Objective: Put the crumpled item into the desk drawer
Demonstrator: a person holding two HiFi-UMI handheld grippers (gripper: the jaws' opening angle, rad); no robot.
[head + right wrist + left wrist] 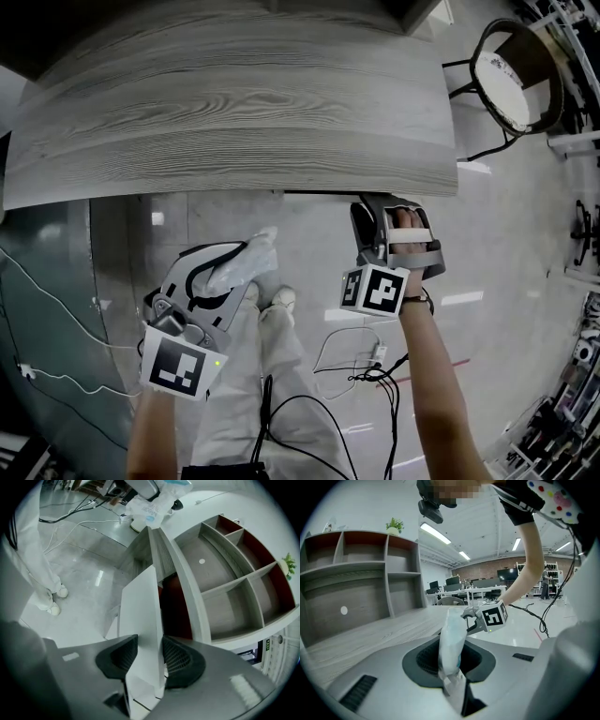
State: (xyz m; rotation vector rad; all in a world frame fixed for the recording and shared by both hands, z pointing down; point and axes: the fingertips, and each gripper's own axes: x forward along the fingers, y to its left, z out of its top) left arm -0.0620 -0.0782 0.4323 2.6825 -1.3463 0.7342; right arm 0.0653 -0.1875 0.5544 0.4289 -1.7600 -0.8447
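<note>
The left gripper [230, 267] is closed on the crumpled packet [253, 253], a pale, wrinkled plastic thing. The gripper holds it off the desk [234, 112], out in front of the near edge and over the floor [506, 234]. In the left gripper view, the two pads pinch the packet's [452, 634] lower end. Its long axis runs straight out along the jaws, and its free end points away from the gripper [451, 667] toward the desk top and the shelf unit [361, 573] at its far edge. In the head view, that free end slants toward the desk's near edge.

The right gripper [373, 217] is at the near edge, toward the right corner, reaching under the top. Its jaws [146, 660] are shut on the thin edge of a white drawer front [140, 616]. A dark reddish gap shows beside that panel, under the desk top. The packet [151, 506] is well apart from the drawer.
</note>
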